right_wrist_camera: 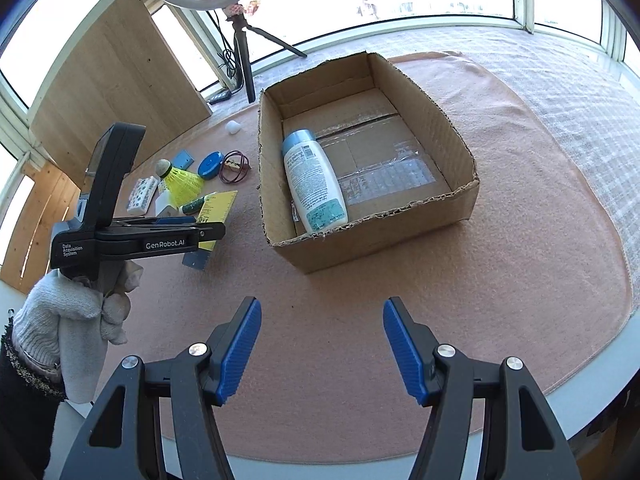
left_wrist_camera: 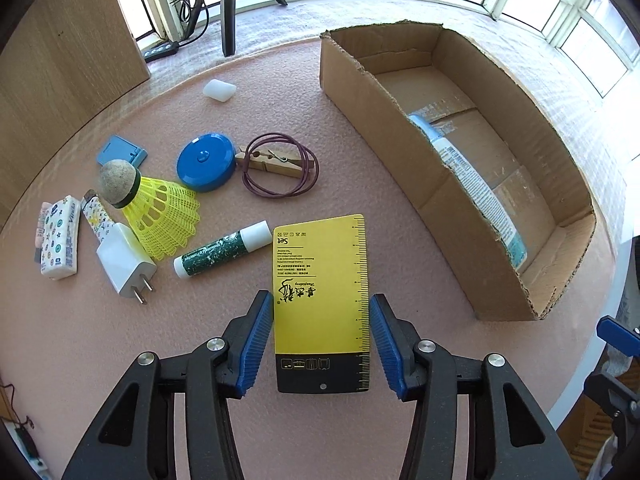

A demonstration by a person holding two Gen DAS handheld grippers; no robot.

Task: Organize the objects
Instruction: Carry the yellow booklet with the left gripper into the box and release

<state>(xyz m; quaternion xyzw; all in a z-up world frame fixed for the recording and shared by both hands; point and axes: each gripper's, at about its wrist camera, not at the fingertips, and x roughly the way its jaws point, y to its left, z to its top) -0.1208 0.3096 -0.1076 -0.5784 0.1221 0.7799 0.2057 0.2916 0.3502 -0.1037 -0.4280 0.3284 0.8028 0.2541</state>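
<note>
A yellow and black ruler card [left_wrist_camera: 322, 300] lies flat on the pink mat between the open jaws of my left gripper [left_wrist_camera: 322, 328]; the blue pads stand at its two long edges with a thin gap on each side. The card also shows in the right wrist view [right_wrist_camera: 218, 206], under the left gripper [right_wrist_camera: 208, 230]. A cardboard box [left_wrist_camera: 400, 152] stands to the right and holds a white lotion bottle [right_wrist_camera: 312, 184]. My right gripper [right_wrist_camera: 322, 344] is open and empty above bare mat in front of the box [right_wrist_camera: 372, 240].
Left of the card lie a green lip balm tube [left_wrist_camera: 222, 250], a white charger [left_wrist_camera: 124, 264], a yellow shuttlecock [left_wrist_camera: 160, 212], a tissue pack [left_wrist_camera: 60, 236], a blue tape measure [left_wrist_camera: 206, 162], a clothespin with a brown cord loop [left_wrist_camera: 280, 164], a blue clip [left_wrist_camera: 120, 152] and a white eraser [left_wrist_camera: 219, 90].
</note>
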